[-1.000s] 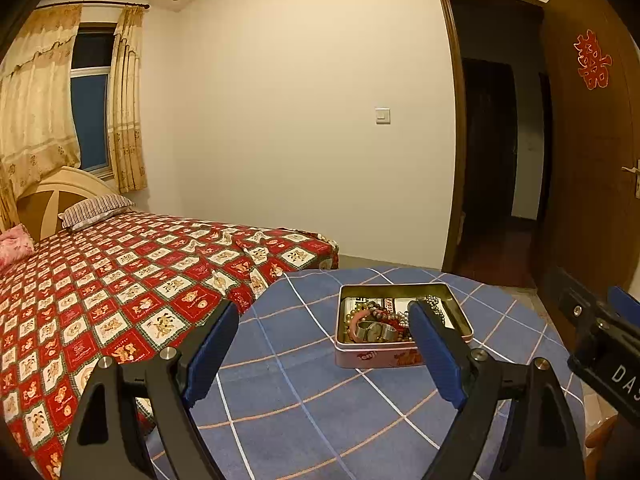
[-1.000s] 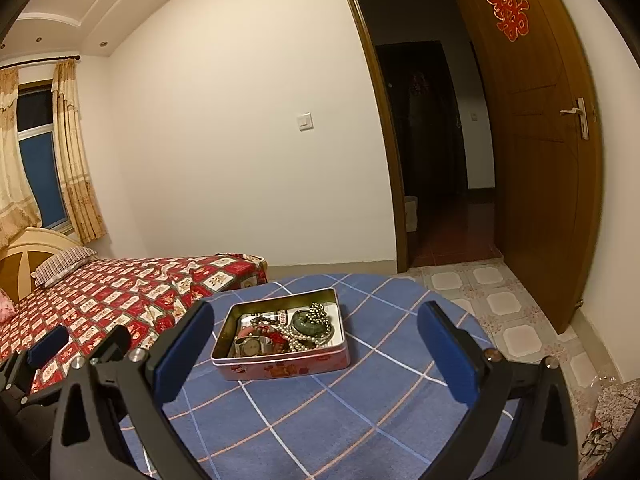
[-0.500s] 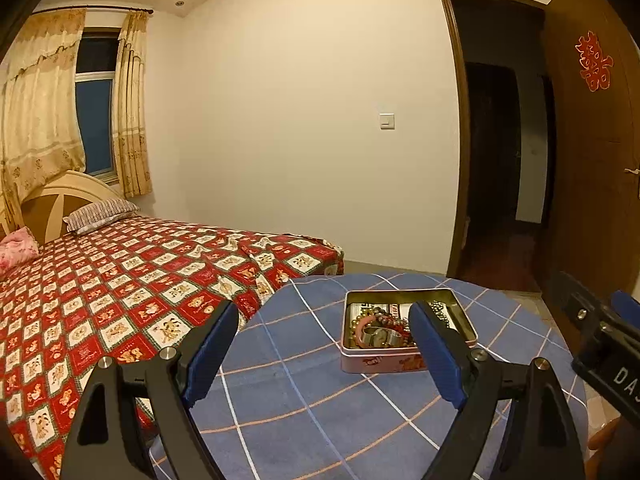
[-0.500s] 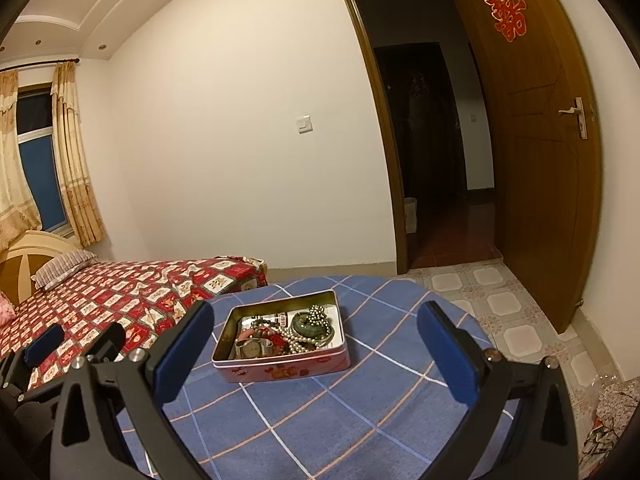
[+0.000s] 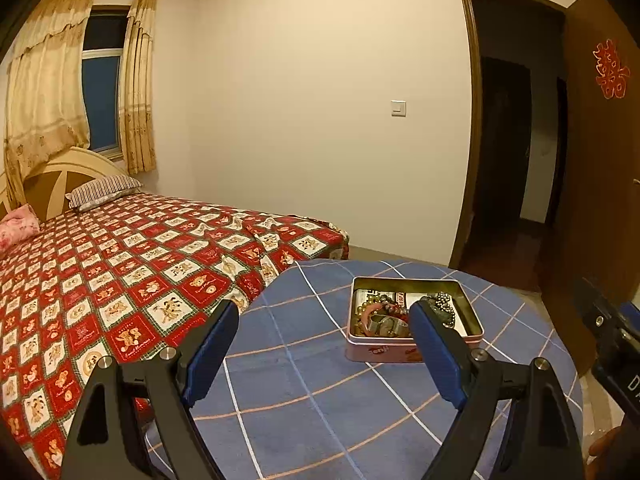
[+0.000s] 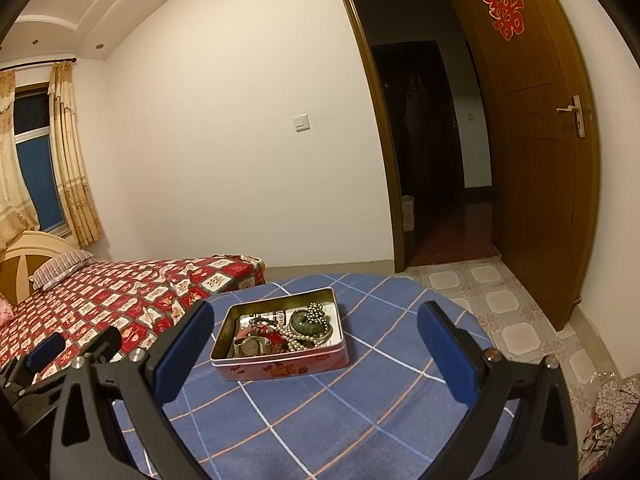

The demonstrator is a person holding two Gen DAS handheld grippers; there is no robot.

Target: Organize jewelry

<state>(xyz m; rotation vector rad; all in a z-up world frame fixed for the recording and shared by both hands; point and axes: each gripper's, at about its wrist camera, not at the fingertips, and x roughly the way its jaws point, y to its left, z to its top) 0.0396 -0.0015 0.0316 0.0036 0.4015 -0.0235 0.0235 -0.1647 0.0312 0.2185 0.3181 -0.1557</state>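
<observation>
Sitting open near the middle of a round table point(image 6: 360, 420) is a pink tin point(image 6: 280, 370), lidless, its inside crowded with jewelry: a wristwatch point(image 6: 250, 346) at the front, a silver bead strand point(image 6: 298, 340) trailing across, a dark green bangle-like piece point(image 6: 306, 320) toward the back, plus red and pinkish items tangled together, too mixed to separate. In the left wrist view the same tin point(image 5: 384, 354) lies right of center, partly behind one blue pad.

Table wears a blue cloth with white and orange grid lines. Left gripper point(image 5: 324, 350) hovers above the cloth on the near side of the tin, fingers spread wide, nothing between them. Right gripper point(image 6: 316, 350) likewise spread wide and empty, the tin showing between its blue pads point(image 6: 448, 354), no contact with it. Left gripper's body also shows at the lower left of the right wrist view.

Beyond the table: bed point(image 5: 120, 280) with red patterned cover, striped pillow point(image 5: 102, 192), curtained window point(image 5: 100, 92), wall switch point(image 6: 301, 122), open wooden door point(image 6: 532, 140) with a red paper decoration point(image 6: 504, 8), tiled floor point(image 6: 500, 300).
</observation>
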